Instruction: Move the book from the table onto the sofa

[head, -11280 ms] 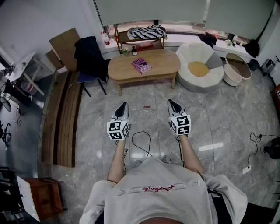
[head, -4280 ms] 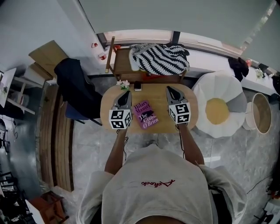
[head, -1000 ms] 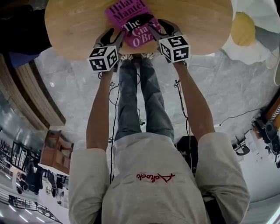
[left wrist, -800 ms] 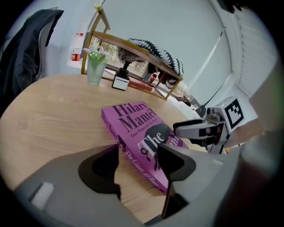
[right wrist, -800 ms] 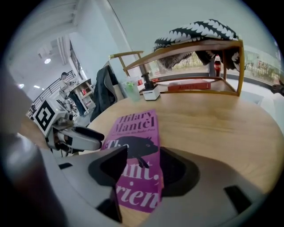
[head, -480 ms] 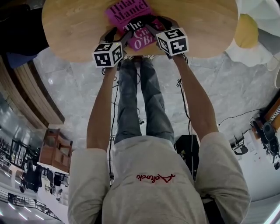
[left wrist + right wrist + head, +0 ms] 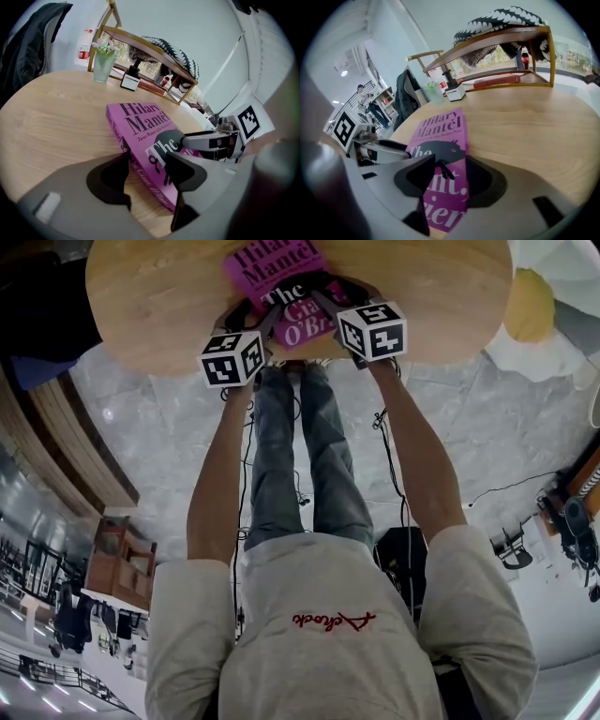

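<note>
Left gripper view: left tongs (image 7: 147,159) wide apart, just been opening, straddling the spine edge of the magenta book (image 7: 136,122), cover "Hilary Mantel", flat on the desk (image 7: 56,117). Right tongs (image 7: 450,164) likewise on the opposite edge.

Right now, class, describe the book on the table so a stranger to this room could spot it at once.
Find the rounded wooden table. The book lies flat near its front edge. It is the only bright pink thing there, with large dark and white lettering, unlike the green glass of flowers and small labelled bottle at the back.
</note>
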